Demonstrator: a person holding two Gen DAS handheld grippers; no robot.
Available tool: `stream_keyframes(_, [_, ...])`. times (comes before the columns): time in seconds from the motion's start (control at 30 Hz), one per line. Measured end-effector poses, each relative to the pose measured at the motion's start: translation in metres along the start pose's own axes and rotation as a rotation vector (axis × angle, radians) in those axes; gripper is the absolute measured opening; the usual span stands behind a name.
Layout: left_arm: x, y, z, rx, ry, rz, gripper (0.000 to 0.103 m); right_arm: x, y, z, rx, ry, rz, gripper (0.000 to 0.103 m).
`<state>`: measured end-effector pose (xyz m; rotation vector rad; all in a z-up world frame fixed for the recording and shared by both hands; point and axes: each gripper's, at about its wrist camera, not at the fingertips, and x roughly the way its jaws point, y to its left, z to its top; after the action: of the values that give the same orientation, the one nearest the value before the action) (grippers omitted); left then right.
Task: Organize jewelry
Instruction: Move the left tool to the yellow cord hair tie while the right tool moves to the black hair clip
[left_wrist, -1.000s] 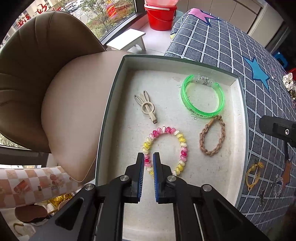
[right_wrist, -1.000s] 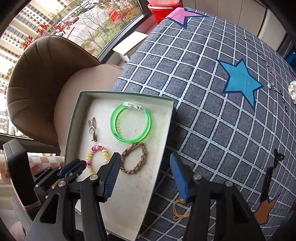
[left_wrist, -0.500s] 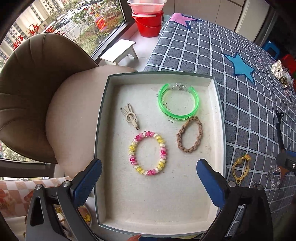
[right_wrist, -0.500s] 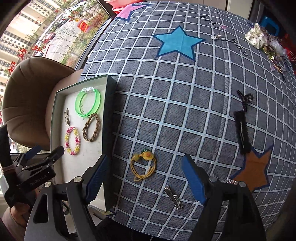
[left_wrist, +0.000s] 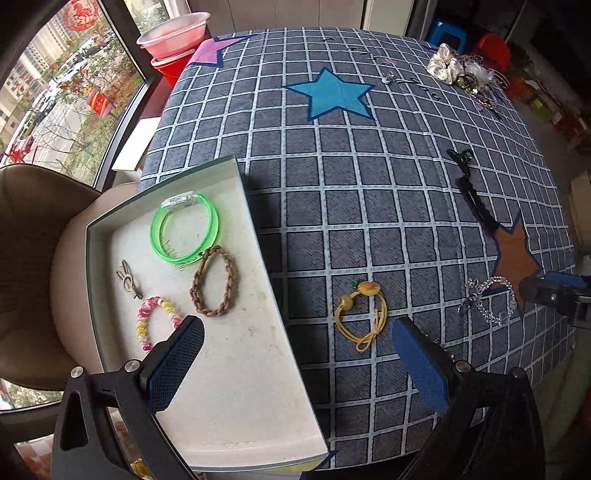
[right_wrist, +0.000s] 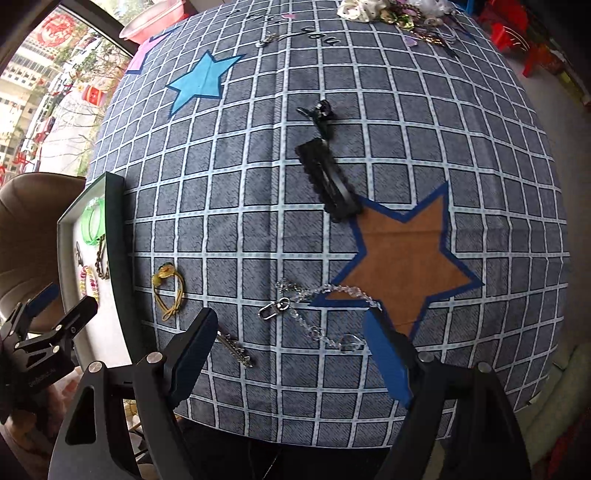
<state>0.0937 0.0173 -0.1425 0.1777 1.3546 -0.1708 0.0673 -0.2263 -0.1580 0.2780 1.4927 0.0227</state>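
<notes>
A shallow white tray (left_wrist: 236, 387) sits at the table's left edge. It holds a green bangle (left_wrist: 184, 229), a brown braided bracelet (left_wrist: 213, 284), a pink-yellow bead bracelet (left_wrist: 155, 325) and a rabbit hair clip (left_wrist: 128, 282). A yellow hair tie (left_wrist: 364, 317) lies on the checked cloth just right of the tray. My left gripper (left_wrist: 297, 365) is open and empty above the tray's right edge. My right gripper (right_wrist: 291, 354) is open and empty over a clear crystal chain (right_wrist: 317, 314). A small silver clip (right_wrist: 236, 349) lies by its left finger.
A black lace hair clip (right_wrist: 328, 177) and a black claw clip (right_wrist: 319, 112) lie mid-table. A pile of scrunchies and jewelry (left_wrist: 461, 70) sits at the far right corner. A brown chair (left_wrist: 33, 236) stands left of the tray. Red and pink buckets (left_wrist: 173, 40) stand beyond the table.
My left gripper opened, letting go of the bead bracelet in the tray, then pulled back and swung right toward the yellow hair tie. My right gripper moved right over the crystal chain.
</notes>
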Motion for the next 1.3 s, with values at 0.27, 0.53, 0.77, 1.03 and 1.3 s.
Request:
stream_keyframes(0.27, [0.025, -0.036, 0.009, 0.060, 0.053, -0.017, 0.103, 0.009, -0.027, 0.003, 0.030, 0.017, -0.024, 0.083])
stream_keyframes(0.53, [0.057, -0.052, 0.013, 0.075, 0.097, 0.010, 0.103, 0.025, -0.032, 0.030, -0.018, 0.028, -0.049, 0.083])
stream_keyframes(0.77, [0.082, -0.055, 0.009, 0.085, 0.126, 0.025, 0.103, 0.048, -0.022, 0.064, -0.094, 0.032, -0.068, 0.083])
stream_keyframes(1.03, [0.089, -0.059, 0.002, 0.103, 0.128, -0.007, 0.103, 0.074, -0.011, 0.095, -0.150, 0.041, -0.097, 0.083])
stream_keyframes(1.3, [0.095, -0.059, -0.007, 0.067, 0.121, -0.045, 0.088, 0.094, 0.030, 0.117, -0.254, 0.013, -0.191, 0.083])
